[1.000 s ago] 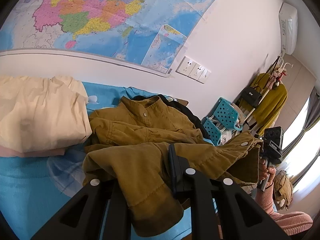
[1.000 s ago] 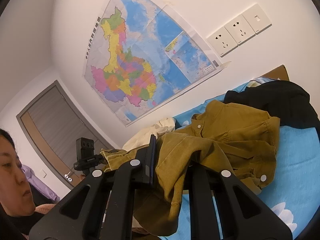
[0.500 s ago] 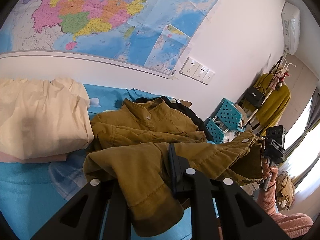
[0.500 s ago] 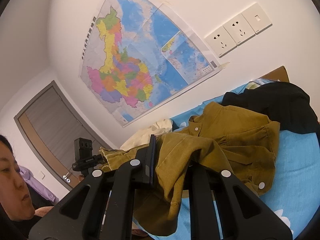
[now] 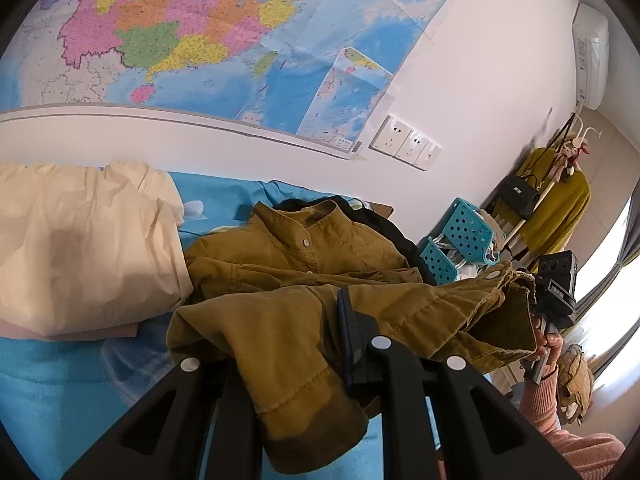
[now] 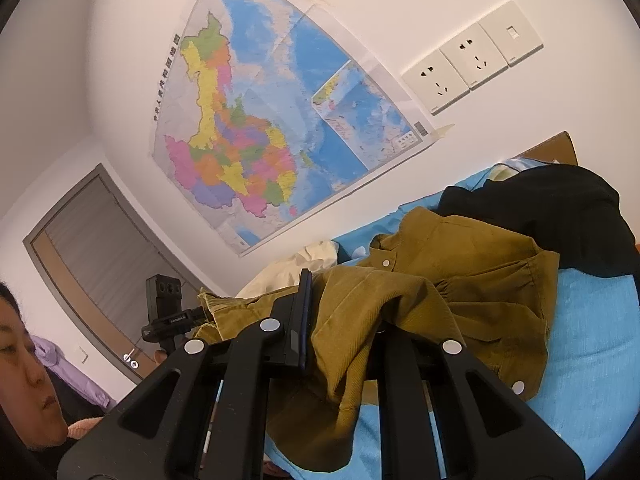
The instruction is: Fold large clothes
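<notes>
- The left tool (image 5: 304, 344) is pinching the brown shirt (image 5: 304, 272); its two fingers are pressed close on the cloth
- The right tool (image 6: 344, 320) is pinching the shirt too; a fold hangs down over its fingers
- The shirt's top half lies on the blue bed (image 5: 48, 392), collar toward the wall; its near edge is lifted up between the two tools
- A cream cloth (image 5: 80, 248) sits folded just beside the shirt
- A black cloth (image 6: 552, 208) lies behind the shirt, touching it
- A big map (image 6: 256, 128) is on the wall; plugs (image 6: 472, 56) are beside it
</notes>
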### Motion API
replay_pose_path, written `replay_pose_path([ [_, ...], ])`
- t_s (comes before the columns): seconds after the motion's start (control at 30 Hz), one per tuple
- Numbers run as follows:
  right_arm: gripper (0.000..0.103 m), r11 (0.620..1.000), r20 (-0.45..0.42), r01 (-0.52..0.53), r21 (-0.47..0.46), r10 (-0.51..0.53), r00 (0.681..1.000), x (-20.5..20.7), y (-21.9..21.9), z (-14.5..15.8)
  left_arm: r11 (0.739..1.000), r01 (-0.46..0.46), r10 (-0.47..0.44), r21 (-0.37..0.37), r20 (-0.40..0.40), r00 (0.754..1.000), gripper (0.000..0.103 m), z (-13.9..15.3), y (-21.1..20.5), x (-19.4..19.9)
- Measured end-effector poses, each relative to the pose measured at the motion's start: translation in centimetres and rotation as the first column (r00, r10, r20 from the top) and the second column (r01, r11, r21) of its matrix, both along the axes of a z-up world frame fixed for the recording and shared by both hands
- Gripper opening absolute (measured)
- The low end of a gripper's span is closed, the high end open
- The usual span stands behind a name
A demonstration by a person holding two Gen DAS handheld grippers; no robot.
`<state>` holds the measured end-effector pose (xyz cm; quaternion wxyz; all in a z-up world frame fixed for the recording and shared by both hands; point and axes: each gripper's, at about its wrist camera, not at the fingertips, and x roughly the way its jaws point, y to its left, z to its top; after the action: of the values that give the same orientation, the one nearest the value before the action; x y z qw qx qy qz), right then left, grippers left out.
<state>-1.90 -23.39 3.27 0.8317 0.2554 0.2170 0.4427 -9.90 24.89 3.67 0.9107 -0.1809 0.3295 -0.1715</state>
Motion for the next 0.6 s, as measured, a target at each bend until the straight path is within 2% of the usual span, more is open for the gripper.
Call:
replay_pose_path([
  [0.6,0.011,1.0,-0.021,0.017,-0.01,-0.018,1.0,0.97,0.14,-0.23,0.998,-0.003,0.003,0.057,0.002,1.0,0.013,-0.05,-0.46,1.14],
])
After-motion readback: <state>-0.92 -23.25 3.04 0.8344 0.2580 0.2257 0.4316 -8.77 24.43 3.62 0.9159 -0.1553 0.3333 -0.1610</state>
